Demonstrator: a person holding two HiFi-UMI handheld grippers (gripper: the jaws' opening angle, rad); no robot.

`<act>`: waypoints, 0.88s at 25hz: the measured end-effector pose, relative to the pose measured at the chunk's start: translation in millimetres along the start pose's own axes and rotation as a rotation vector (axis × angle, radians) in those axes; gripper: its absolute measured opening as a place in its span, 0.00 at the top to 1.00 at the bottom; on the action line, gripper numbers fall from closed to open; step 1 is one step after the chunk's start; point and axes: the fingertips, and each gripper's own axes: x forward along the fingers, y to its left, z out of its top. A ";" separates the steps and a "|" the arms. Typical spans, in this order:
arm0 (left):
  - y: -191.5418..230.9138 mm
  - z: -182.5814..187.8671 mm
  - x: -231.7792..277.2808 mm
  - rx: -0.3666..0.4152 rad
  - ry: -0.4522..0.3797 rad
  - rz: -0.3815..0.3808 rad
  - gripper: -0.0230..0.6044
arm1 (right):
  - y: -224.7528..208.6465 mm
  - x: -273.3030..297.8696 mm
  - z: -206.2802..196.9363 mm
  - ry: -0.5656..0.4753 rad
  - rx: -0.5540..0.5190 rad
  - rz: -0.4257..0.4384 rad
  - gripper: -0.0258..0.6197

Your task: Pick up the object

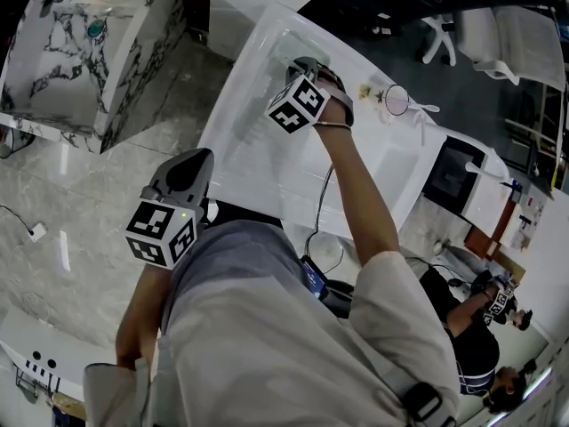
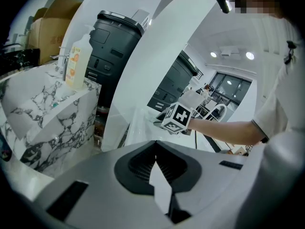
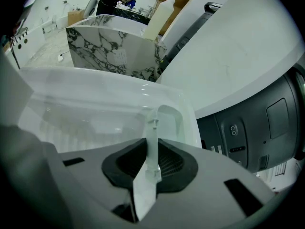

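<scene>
A clear plastic container stands on the white table. In the right gripper view the container is a wide translucent tub with an arched handle at its near end. My right gripper is shut on a thin upright translucent piece of that end. In the head view the right gripper reaches the container at arm's length, its marker cube hiding the jaws. My left gripper hangs near my body, away from the table. In its own view the left gripper is shut with nothing held.
A marble-patterned block stands left of the table, with a pump bottle on it. A dark grey machine sits under the white curved panel. A glass and spoon lie further along the table. Another person sits at lower right.
</scene>
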 end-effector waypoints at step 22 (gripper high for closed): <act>-1.0 -5.8 -15.0 0.014 -0.010 -0.014 0.95 | 16.9 -12.8 -6.1 0.019 0.032 0.004 0.86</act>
